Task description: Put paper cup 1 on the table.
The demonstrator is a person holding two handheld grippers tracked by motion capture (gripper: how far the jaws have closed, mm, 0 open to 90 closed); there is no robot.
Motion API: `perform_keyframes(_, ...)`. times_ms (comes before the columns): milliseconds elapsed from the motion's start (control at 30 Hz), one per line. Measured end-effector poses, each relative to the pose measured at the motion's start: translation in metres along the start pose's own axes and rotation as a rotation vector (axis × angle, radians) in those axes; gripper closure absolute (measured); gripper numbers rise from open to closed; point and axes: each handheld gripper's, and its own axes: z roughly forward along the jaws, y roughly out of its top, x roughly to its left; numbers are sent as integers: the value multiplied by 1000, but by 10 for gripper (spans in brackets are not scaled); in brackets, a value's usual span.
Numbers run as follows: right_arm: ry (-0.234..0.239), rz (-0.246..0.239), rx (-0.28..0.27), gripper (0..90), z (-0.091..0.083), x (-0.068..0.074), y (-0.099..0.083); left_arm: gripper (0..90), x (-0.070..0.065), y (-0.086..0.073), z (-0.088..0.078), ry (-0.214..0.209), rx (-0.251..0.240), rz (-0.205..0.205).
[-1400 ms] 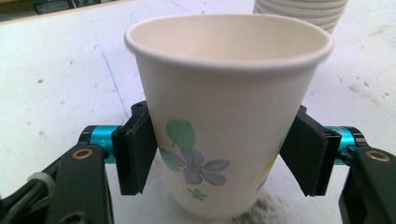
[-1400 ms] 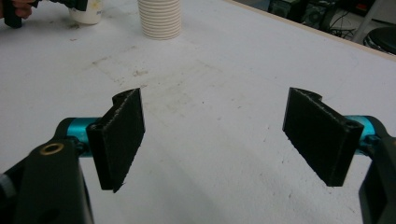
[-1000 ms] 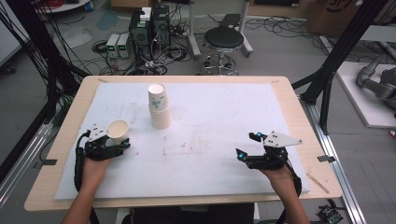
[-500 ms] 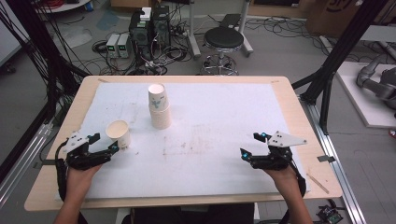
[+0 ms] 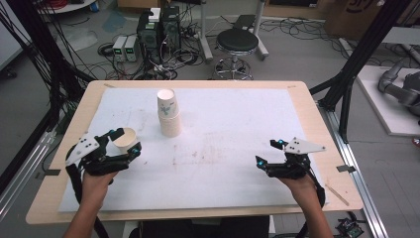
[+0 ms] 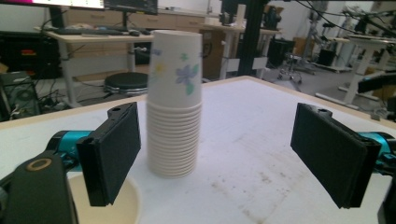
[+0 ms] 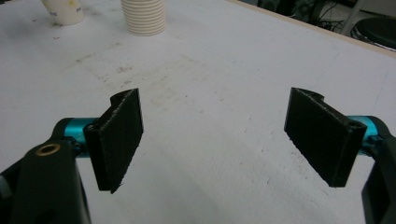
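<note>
Our left gripper (image 5: 125,144), jaws just widening, hovers apart over the single white paper cup (image 5: 125,139); right gripper (image 5: 270,152) gapes empty near-right.

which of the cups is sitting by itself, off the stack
The single cup just beyond the left gripper, standing upright with its mouth open; the others are nested upside down in the stack.

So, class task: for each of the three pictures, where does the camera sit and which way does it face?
High view: above the person's side, looking forward and down on the table; forearms, left gripper and right gripper show.
Left gripper view: rides that gripper, faces the cup stack; open black jaws, single cup below.
Right gripper view: rides that gripper, looks across the table at the stack; open jaws, nothing between.
Shared: all three show the stack and single cup.
</note>
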Motion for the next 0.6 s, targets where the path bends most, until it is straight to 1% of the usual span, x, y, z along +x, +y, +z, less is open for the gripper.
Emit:
perform_keyframes(33, 0, 0, -4, 199, 0, 0, 1, 162, -2, 1, 4, -17, 4, 2)
perform_keyframes(133, 4, 2, -8, 199, 0, 0, 2, 163, -9, -1, 12, -39, 5, 18)
perform_keyframes(267, -1, 5, -16, 198, 1, -1, 2, 163, -14, -6, 19, -59, 27, 33)
perform_keyframes(367, -7, 3, -26, 199, -1, -2, 2, 163, -16, -9, 24, -72, 38, 30)
perform_keyframes(433, -9, 10, -36, 199, -3, -3, 3, 163, -18, -10, 27, -78, 52, 47)
perform_keyframes(467, -9, 17, -40, 199, -3, -3, 4, 164, -18, -11, 28, -79, 56, 48)
perform_keyframes(567, -7, 25, -43, 199, -4, -3, 4, 164, -16, -13, 31, -90, 53, 28)
perform_keyframes(600, -7, 25, -43, 200, -4, -3, 3, 164, -16, -13, 31, -89, 57, 33)
